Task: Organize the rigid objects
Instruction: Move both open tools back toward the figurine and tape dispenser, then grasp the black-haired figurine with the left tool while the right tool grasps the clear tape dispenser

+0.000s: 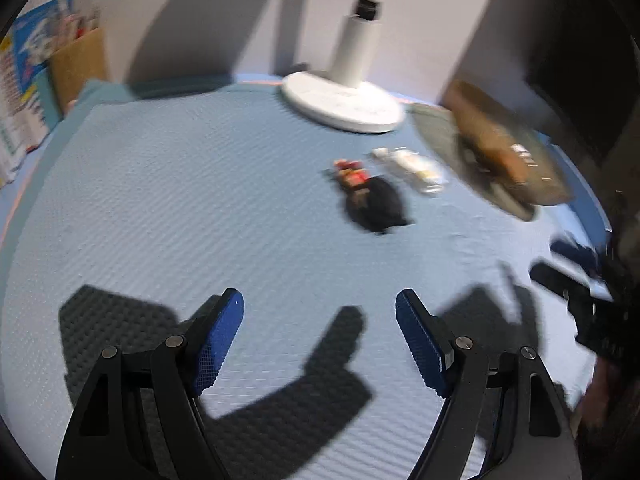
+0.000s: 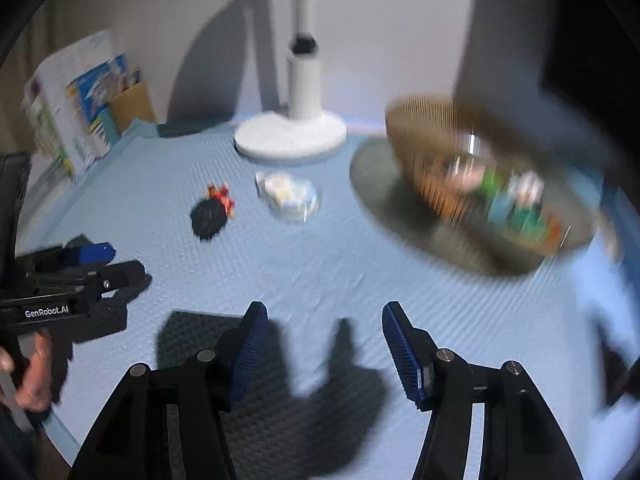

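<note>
Well ahead of left gripper (image 1: 320, 340): blk toy (image 1: 378, 204)

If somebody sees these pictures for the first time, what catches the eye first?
Probably the brown woven basket of blurred colourful items at the right, standing on a round grey mat. Next, the white lamp base at the back, and the small black toy with red parts lying mid-table on the light blue mat.

Home desk or study corner. Indicators: a light-blue textured mat (image 2: 320, 264) covering the surface, a white lamp base (image 2: 290, 136) at upper centre against a plain wall, and printed booklets (image 2: 76, 104) leaning upper left.
</note>
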`<state>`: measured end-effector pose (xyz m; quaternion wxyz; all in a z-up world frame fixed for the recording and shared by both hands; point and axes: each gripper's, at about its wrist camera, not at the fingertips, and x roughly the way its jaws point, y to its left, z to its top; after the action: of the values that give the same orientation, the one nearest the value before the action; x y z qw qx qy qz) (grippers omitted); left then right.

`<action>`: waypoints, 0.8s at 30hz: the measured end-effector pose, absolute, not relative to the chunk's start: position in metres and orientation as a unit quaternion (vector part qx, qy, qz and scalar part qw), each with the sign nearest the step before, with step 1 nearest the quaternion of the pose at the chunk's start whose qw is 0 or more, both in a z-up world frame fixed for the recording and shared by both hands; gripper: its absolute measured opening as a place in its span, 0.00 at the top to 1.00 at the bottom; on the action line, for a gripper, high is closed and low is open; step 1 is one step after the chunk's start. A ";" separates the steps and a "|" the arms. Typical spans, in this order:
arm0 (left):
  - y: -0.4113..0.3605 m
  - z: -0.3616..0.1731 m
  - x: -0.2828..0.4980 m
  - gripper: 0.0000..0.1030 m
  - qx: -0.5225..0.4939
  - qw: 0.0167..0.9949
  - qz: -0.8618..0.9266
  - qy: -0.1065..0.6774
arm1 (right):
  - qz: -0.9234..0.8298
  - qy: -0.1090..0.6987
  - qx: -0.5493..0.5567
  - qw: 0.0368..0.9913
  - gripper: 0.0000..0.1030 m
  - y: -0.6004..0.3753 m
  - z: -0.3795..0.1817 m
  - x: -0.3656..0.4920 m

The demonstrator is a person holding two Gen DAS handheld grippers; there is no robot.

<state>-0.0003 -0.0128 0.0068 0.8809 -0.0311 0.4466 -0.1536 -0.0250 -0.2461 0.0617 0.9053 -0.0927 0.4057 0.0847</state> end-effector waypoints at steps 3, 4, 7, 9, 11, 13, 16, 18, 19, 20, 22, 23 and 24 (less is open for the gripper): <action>-0.031 0.020 0.012 0.25 -0.035 0.878 -0.184 0.440 | 0.122 0.425 -0.133 0.887 0.39 -0.237 0.078 -0.003; -0.039 0.022 0.020 0.25 -0.032 0.878 -0.190 0.439 | 0.128 0.435 -0.132 0.881 0.39 -0.235 0.077 0.008; -0.058 0.017 0.038 0.30 -0.013 0.881 -0.185 0.436 | 0.141 0.450 -0.122 0.873 0.41 -0.225 0.058 0.037; -0.065 0.008 0.053 0.30 -0.011 0.880 -0.174 0.442 | 0.129 0.460 -0.114 0.871 0.43 -0.225 0.041 0.055; -0.063 0.001 0.060 0.30 -0.017 0.877 -0.175 0.447 | 0.143 0.470 -0.077 0.868 0.43 -0.233 0.027 0.073; -0.064 -0.003 0.064 0.30 -0.018 0.876 -0.183 0.447 | 0.155 0.473 -0.062 0.865 0.43 -0.234 0.022 0.083; -0.064 -0.008 0.069 0.41 -0.011 0.880 -0.174 0.443 | 0.166 0.457 -0.086 0.870 0.43 -0.225 0.019 0.091; -0.063 -0.008 0.070 0.46 0.000 0.885 -0.166 0.436 | 0.178 0.454 -0.086 0.869 0.43 -0.222 0.019 0.098; -0.062 -0.007 0.070 0.47 0.001 0.884 -0.168 0.436 | 0.183 0.453 -0.087 0.868 0.43 -0.220 0.018 0.102; -0.061 -0.006 0.070 0.48 0.001 0.884 -0.170 0.436 | 0.187 0.452 -0.092 0.867 0.43 -0.216 0.017 0.106; -0.057 -0.006 0.069 0.48 0.001 0.883 -0.172 0.436 | 0.187 0.449 -0.107 0.867 0.43 -0.208 0.014 0.112; -0.054 -0.005 0.069 0.48 -0.004 0.883 -0.173 0.436 | 0.189 0.444 -0.114 0.868 0.43 -0.204 0.014 0.114; -0.050 -0.005 0.068 0.48 -0.014 0.882 -0.176 0.436 | 0.189 0.442 -0.116 0.869 0.43 -0.203 0.013 0.115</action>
<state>0.0682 -0.0501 -0.0052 0.8824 -0.0136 0.4361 -0.1760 0.1151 -0.2026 0.0135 0.8692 -0.1161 0.4419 0.1894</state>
